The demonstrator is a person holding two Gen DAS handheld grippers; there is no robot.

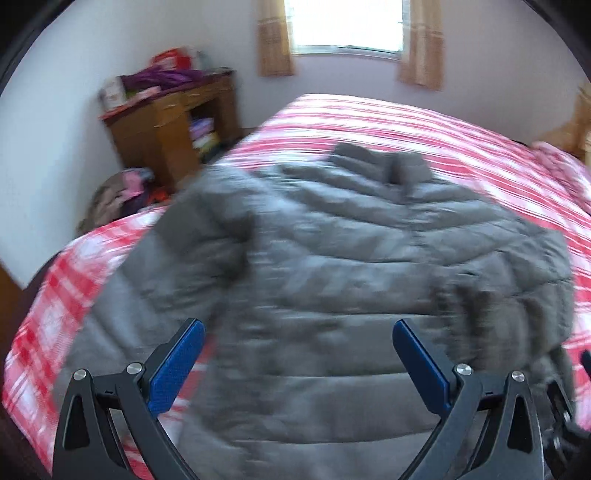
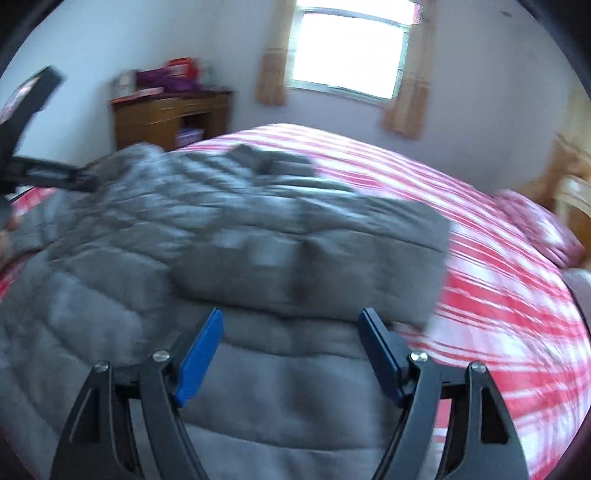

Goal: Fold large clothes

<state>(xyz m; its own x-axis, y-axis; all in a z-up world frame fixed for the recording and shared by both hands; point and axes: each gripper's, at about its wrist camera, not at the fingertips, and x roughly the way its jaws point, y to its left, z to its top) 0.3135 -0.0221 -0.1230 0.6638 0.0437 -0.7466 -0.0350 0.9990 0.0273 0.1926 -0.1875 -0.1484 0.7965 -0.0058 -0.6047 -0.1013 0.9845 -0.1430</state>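
Observation:
A grey quilted puffer jacket (image 1: 332,251) lies spread on a bed with a red and white striped cover (image 1: 406,125); its collar points toward the window. Both sleeves look folded over the body. My left gripper (image 1: 299,328) is open and empty above the jacket's lower left part. My right gripper (image 2: 291,321) is open and empty above the jacket (image 2: 221,236), just in front of the folded right sleeve (image 2: 314,258). The left gripper's body (image 2: 40,166) shows at the left edge of the right wrist view. Both views are motion blurred.
A wooden desk (image 1: 173,122) piled with clothes and boxes stands in the far left corner, with a heap of clothes (image 1: 118,195) on the floor beside it. A curtained window (image 1: 347,26) is on the far wall. A pink pillow (image 2: 535,225) lies at the bed's right.

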